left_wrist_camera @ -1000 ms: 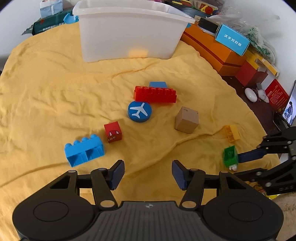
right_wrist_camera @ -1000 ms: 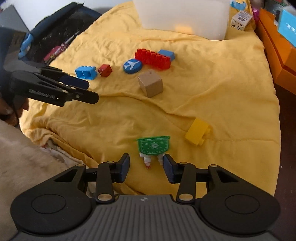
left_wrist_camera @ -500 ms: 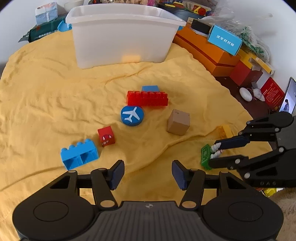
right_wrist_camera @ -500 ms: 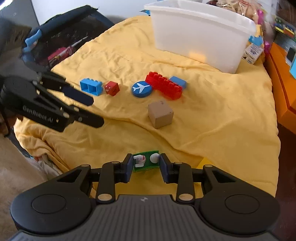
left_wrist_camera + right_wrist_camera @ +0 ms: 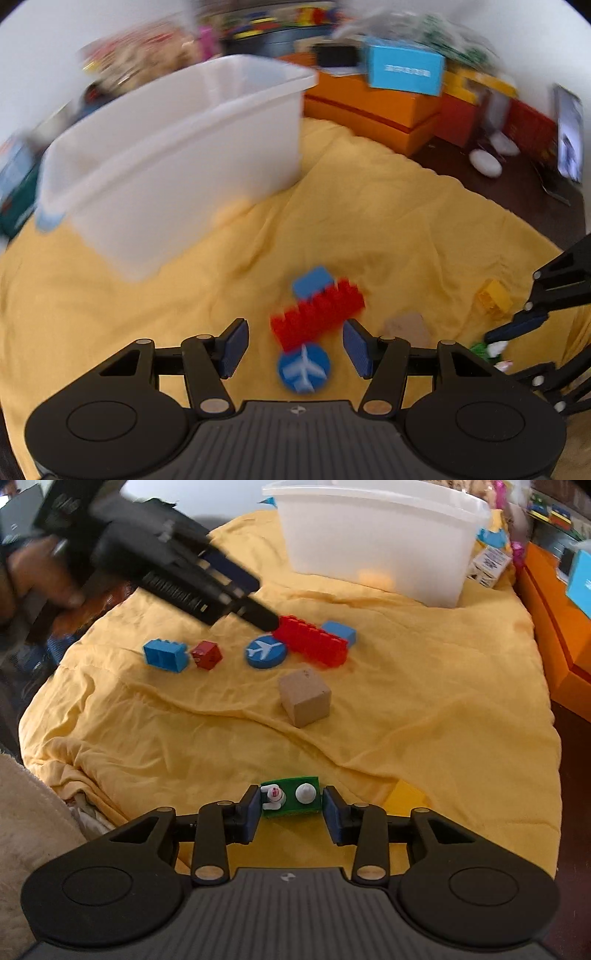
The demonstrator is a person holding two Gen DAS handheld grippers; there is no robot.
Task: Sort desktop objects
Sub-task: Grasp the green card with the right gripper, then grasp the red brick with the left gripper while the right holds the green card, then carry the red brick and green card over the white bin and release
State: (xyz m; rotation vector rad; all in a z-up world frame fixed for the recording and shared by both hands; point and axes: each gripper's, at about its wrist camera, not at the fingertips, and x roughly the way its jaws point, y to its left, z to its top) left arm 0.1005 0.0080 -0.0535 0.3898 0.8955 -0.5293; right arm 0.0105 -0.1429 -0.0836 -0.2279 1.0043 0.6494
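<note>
While the left-wrist view is smeared with blur, the left gripper (image 5: pixel 295 347) plainly stands wide open with nothing between its blue pads, hanging over the yellow cloth (image 5: pixel 388 221). Just beyond its tips, at about 12 o'clock, lies the red toothed brick (image 5: pixel 317 314), and the round blue airplane disc (image 5: pixel 303 367) sits between the fingers in the picture, lower down on the cloth and untouched. A small blue block (image 5: pixel 312 281) rests against the far side of the red brick. The white bin (image 5: pixel 177 147) stands at 11 o'clock, further back.

From the right-wrist view, the right gripper (image 5: pixel 291 810) has the green piece (image 5: pixel 290 799), with its two small white figures on top, between its pads. Its jaws have just been opening a little; the left pad lies against the piece's edge, while a thin gap seems to show at the right pad, so a firm grip cannot be told. A yellow brick (image 5: pixel 404 794) lies on the cloth at 3 o'clock of that gripper, close by. The cardboard cube (image 5: pixel 304 696) sits at 12 o'clock, well apart. Beyond it run the light blue brick (image 5: pixel 164 655), the red cube (image 5: pixel 207 654), the disc and the red brick in a row. A hand (image 5: pixel 37 572) at 10 o'clock carries the left gripper, whose tips reach over the red brick's near end.
</note>
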